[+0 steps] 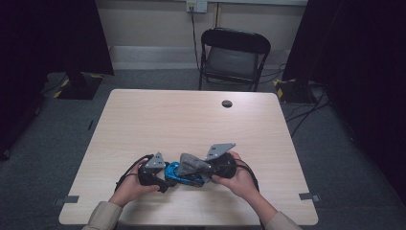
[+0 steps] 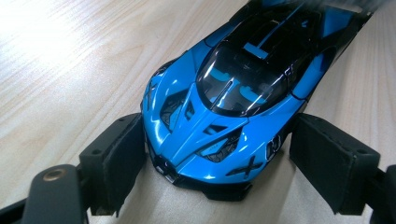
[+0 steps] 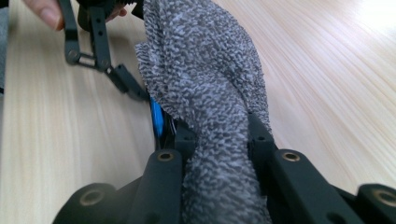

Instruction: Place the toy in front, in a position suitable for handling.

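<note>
On the pale wooden table (image 1: 191,120), you braced the blue toy car (image 2: 224,102) near its front edge between your left gripper's (image 2: 219,163) spread jaws, so your right gripper (image 3: 219,140), pinching the grey cloth (image 3: 205,79), could wipe it.

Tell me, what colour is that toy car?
Bright blue with black toy car, clearest in the left gripper view.
</note>
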